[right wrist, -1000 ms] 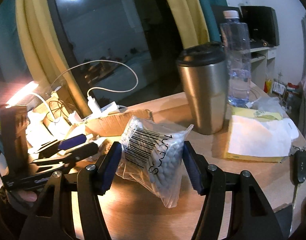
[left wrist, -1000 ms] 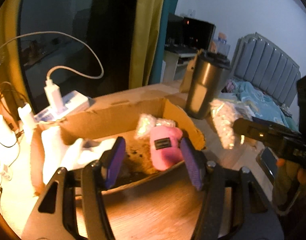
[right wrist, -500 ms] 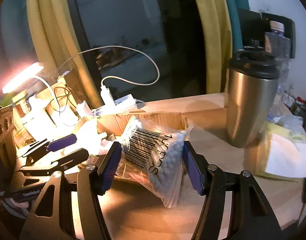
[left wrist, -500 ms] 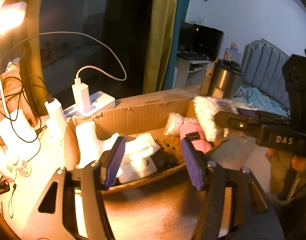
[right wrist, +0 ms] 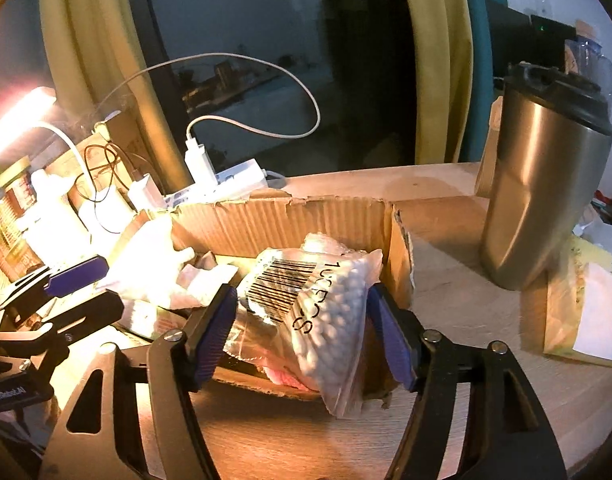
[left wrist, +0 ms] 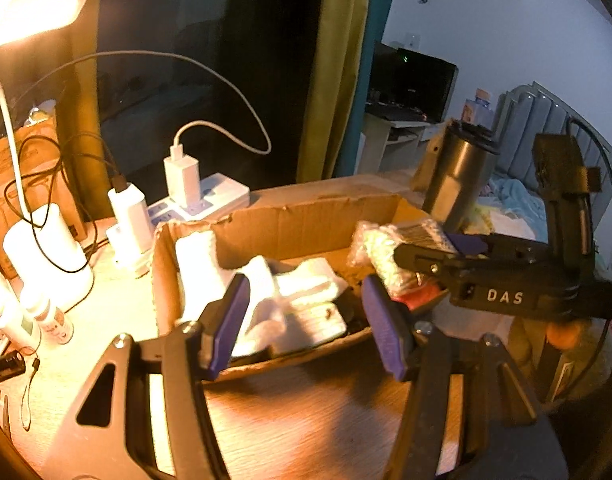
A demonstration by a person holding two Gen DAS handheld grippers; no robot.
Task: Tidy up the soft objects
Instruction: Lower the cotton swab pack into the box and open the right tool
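Observation:
A torn cardboard box point(left wrist: 282, 224) point(right wrist: 290, 220) on the wooden desk holds white soft pieces point(left wrist: 317, 276) and a pink plush point(right wrist: 286, 378). A clear bag of white beads point(right wrist: 329, 304) point(left wrist: 385, 248) with a barcode lies tilted over the box's right end, resting on the plush. My right gripper point(right wrist: 302, 292) straddles the bag; its jaws are opening and the pads no longer squeeze it. My left gripper point(left wrist: 304, 282) is open and empty, just in front of the box's near wall. In the right wrist view its fingers point(right wrist: 78, 274) show at the left.
A steel tumbler point(right wrist: 541, 200) point(left wrist: 457, 184) stands right of the box. A power strip with chargers and cables point(left wrist: 202, 200) lies behind it. A lit desk lamp point(left wrist: 38, 4) and small bottles point(left wrist: 46, 316) crowd the left. A yellow tissue pack point(right wrist: 585, 308) sits at the right.
My right gripper carried the bead bag left and down over the box's right end, then its jaws widened and the bag settled onto the contents. The left gripper shifted left along the box.

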